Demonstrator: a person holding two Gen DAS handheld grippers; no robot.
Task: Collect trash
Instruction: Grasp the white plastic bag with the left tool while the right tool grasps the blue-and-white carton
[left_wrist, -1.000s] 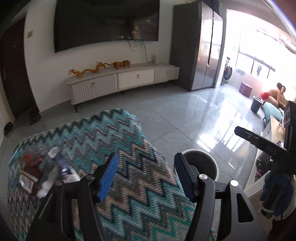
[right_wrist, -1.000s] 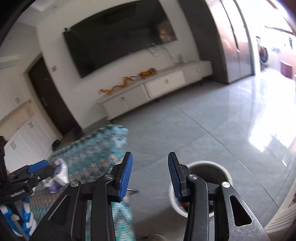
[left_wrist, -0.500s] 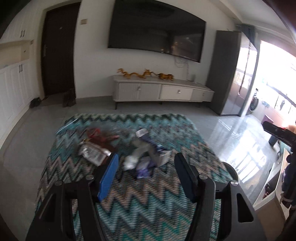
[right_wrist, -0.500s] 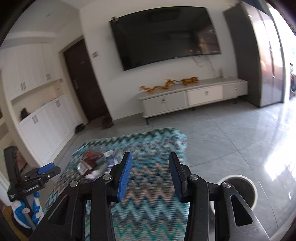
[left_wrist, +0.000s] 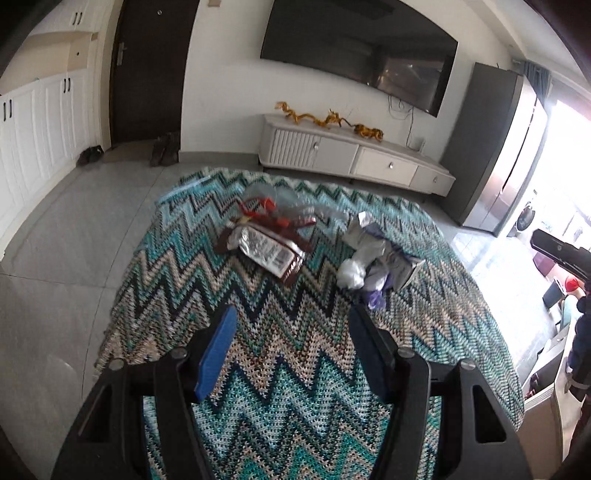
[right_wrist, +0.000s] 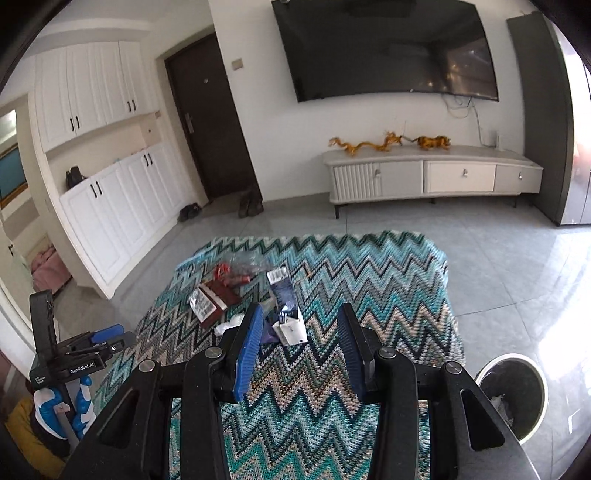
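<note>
A: Where was the trash?
B: A heap of wrappers (left_wrist: 271, 245) lay on the zigzag rug (left_wrist: 295, 369); a bin (right_wrist: 511, 397) stood on the floor beside it.
A: And the grippers?
B: Left gripper (left_wrist: 291, 349) and right gripper (right_wrist: 301, 349) hovered above the rug, fingers apart, empty.

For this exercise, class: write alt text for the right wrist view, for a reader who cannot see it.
The open right claw hovers over a zigzag rug strewn with wrappers. A white bin stands on the tiled floor to the right; a television hangs on the far wall.
</note>
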